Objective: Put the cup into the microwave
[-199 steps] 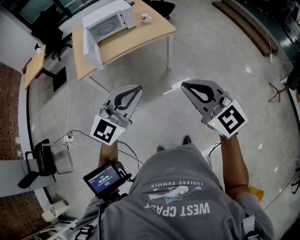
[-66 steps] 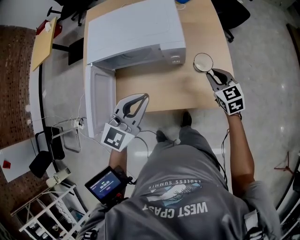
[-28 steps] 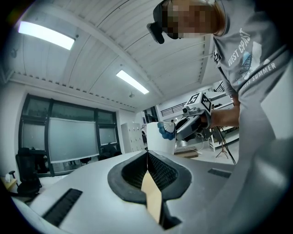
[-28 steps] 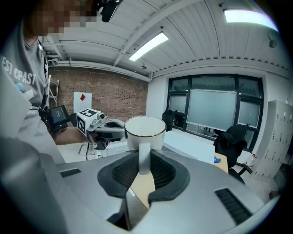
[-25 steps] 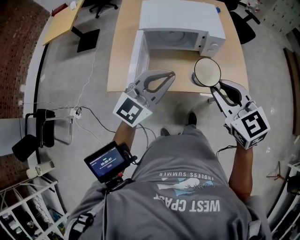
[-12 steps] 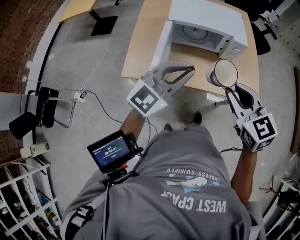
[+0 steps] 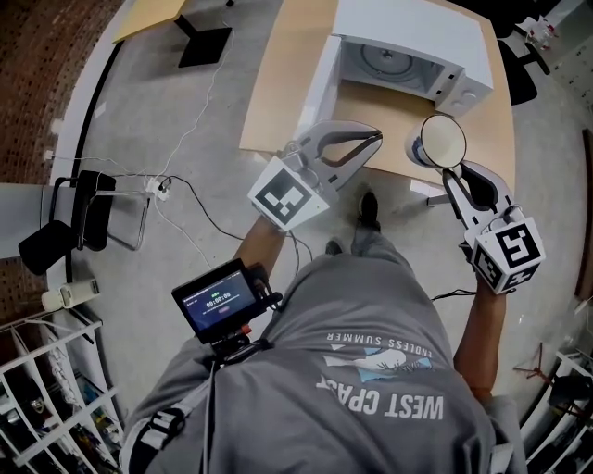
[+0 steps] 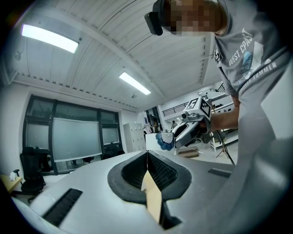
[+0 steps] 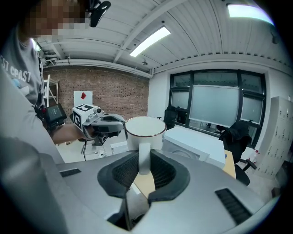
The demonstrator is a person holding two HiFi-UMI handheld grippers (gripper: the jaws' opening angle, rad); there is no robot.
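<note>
The right gripper [image 7: 452,178], clamped on the handle of the cup [image 7: 443,142], holds it near-right of the open microwave [image 7: 417,26], so a far-left reach into its cavity should follow; the left gripper [image 7: 374,135] is closed and empty.

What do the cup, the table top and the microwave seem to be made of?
Cup: probably glazed ceramic; it is white, smooth and glossy, with a thick handle.
Table top: looks like light wood or wood laminate; it is pale tan and matte, and the grain is too small to tell.
Microwave: likely a painted metal or plastic casing; it is plain white and smooth.
</note>
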